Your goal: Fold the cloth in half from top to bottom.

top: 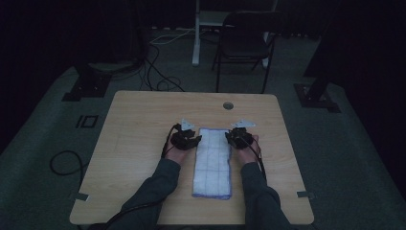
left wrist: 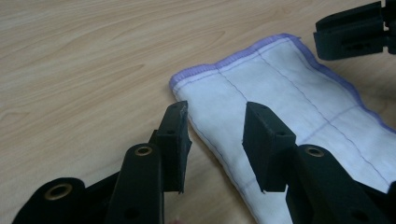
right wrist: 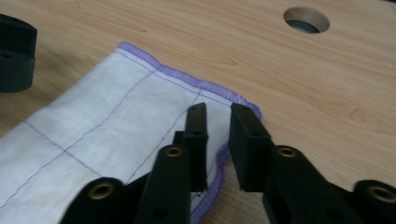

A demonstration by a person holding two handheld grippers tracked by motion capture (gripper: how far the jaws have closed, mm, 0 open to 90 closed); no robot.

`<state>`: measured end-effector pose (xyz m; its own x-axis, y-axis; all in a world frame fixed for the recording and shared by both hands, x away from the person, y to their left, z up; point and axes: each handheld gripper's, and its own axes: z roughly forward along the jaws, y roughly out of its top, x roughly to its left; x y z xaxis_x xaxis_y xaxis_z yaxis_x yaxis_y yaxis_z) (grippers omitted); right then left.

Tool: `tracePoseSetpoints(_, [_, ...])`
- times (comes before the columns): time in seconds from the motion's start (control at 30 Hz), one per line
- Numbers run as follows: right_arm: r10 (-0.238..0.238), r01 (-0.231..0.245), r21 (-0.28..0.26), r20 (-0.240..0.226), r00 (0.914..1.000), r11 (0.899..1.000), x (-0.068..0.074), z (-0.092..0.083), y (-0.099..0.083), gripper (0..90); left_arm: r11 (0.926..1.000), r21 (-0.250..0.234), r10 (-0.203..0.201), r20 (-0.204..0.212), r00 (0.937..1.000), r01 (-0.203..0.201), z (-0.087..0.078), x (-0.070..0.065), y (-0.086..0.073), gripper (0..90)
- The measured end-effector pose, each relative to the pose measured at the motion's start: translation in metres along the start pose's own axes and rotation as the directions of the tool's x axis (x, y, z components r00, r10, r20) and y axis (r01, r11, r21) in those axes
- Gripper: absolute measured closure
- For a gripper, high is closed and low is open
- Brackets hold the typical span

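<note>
A: Where does the folded white cloth with purple stitched edging (top: 212,162) lie?

B: Lengthwise on the light wooden table (top: 139,124), between both grippers.

A: And the left gripper (left wrist: 212,140)?

B: Jaws half apart, straddling the cloth's near corner edge, pressing nothing.

A: The right gripper (right wrist: 215,140)?

B: Jaws narrowly parted over the far corner's hem; no grip visible.
</note>
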<state>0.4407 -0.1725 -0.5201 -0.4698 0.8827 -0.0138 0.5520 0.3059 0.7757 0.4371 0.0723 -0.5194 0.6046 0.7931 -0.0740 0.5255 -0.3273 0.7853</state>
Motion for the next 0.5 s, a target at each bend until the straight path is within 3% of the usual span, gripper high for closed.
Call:
tracePoseSetpoints(0.33, [0.025, -0.025, 0.020, -0.004, 0.9997, 0.999, -0.003, 0.011, 0.004, 64.6, 0.9993, 0.034, 0.020, -0.028, 0.9994, -0.019, 0.023, 0.000, 0.004, 59.5])
tracePoseSetpoints(0.5, [0.051, -0.050, 0.031, -0.016, 0.9986, 0.998, -0.005, 0.019, 0.006, 56.8, 0.9989, 0.045, -0.013, -0.031, 0.9994, 0.015, 0.032, 0.005, 0.008, 57.7])
